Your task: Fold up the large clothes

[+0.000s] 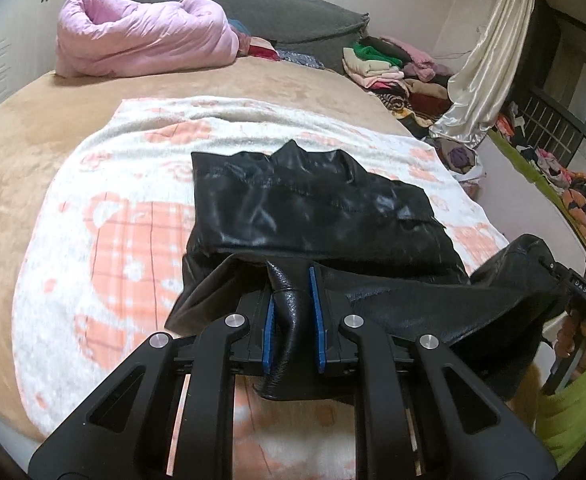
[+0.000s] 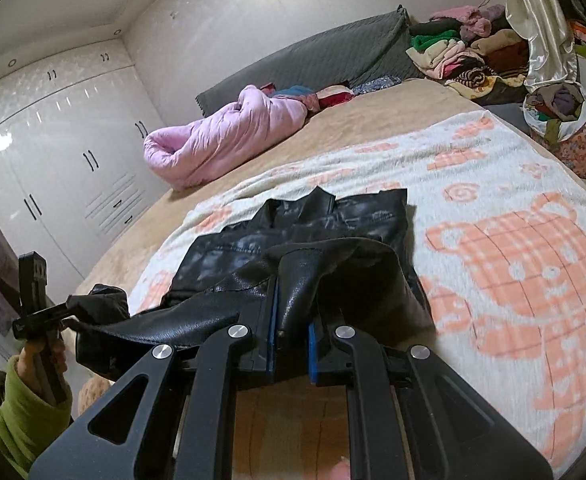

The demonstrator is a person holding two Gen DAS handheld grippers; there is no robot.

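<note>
While both tongs clench the near hem, the black leather jacket [image 1: 313,208] sags between them over the white-and-orange blanket [image 1: 105,232] on the bed [image 1: 21,148]. Left tongs [image 1: 293,320] pinch a fold of leather between blue pads; right tongs [image 2: 293,332] bite the other end, hem lifted off the blanket! Its far half lies flat, collar pointing away. A pink quilt [image 2: 221,136] sits rolled near the grey headboard [image 2: 313,60], well apart.
</note>
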